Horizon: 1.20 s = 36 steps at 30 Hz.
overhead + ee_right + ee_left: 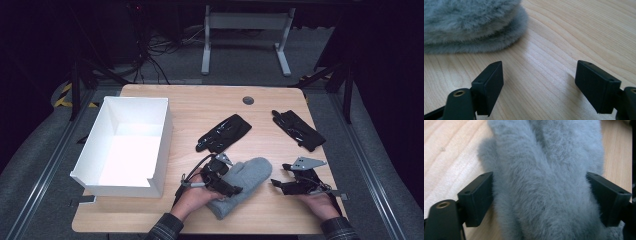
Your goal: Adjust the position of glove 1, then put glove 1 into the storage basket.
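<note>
A grey fuzzy mitten [248, 179] lies on the wooden table [200, 105] near its front edge. My left gripper [234, 190] reaches over the mitten's cuff end from the left. In the left gripper view the mitten [541, 170] fills the gap of the left gripper [539, 176], and both black pads press into the fur, which narrows between them. My right gripper [277, 183] rests low on the table to the mitten's right. The right gripper [539, 63] stands open over bare wood, and the mitten [469, 22], seen as two stacked layers, lies beyond its left jaw.
A white open box [162, 140] stands at the left of the table. Two black gloves lie farther back: one glove [223, 132] at the middle, the other glove [298, 129] at the right. A round grommet [248, 100] sits near the far edge.
</note>
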### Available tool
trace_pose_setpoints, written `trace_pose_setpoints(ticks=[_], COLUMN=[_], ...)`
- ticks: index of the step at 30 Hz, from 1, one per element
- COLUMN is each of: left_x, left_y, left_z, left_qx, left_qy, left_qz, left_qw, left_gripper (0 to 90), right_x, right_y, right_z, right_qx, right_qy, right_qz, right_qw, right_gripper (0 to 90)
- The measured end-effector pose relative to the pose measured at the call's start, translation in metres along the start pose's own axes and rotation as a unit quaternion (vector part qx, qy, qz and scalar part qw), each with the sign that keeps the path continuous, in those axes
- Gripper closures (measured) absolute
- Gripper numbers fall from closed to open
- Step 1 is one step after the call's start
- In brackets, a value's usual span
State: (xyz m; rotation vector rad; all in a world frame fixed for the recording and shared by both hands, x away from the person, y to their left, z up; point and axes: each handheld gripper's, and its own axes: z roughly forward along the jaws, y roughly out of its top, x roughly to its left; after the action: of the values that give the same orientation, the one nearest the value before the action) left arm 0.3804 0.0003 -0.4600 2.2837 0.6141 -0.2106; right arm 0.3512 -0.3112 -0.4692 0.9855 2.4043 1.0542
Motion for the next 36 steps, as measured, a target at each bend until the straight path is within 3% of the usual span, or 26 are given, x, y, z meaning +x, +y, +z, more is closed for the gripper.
trace_pose_setpoints(ticks=[3, 7, 11, 17, 23, 36], left_x=[-0.001, -0.001, -0.002, -0.003, -0.004, -0.001], left_y=[0.001, 0.004, 0.006, 0.007, 0.006, 0.009], left_z=[0.0, 0.0, -0.001, -0.005, -0.013, -0.043], left_qx=[0.008, 0.021, 0.037, 0.03, 0.014, -0.026], left_qy=[-0.016, -0.022, -0.041, -0.044, -0.041, -0.009], left_qz=[-0.004, -0.004, -0.003, -0.003, -0.002, -0.007], left_qw=[0.9998, 0.9995, 0.9984, 0.9985, 0.9991, 0.9996], left_gripper=[27.9, 35.7, 52.5, 64.9, 68.9, 72.5], right_x=[0.0, 0.0, 0.0, 0.0, 0.0, 0.0], right_y=[0.0, 0.0, 0.0, 0.0, 0.0, 0.0], right_z=[0.0, 0.0, 0.0, 0.0, 0.0, 0.0], right_qx=[0.0, 0.0, 0.0, 0.0, 0.0, 0.0], right_qy=[0.0, 0.0, 0.0, 0.0, 0.0, -0.001], right_qz=[0.0, 0.0, 0.0, 0.0, 0.0, 0.001], right_qw=[1.0, 1.0, 1.0, 1.0, 1.0, 1.0], right_gripper=[23.3, 23.3, 23.3, 23.3, 23.3, 23.3])
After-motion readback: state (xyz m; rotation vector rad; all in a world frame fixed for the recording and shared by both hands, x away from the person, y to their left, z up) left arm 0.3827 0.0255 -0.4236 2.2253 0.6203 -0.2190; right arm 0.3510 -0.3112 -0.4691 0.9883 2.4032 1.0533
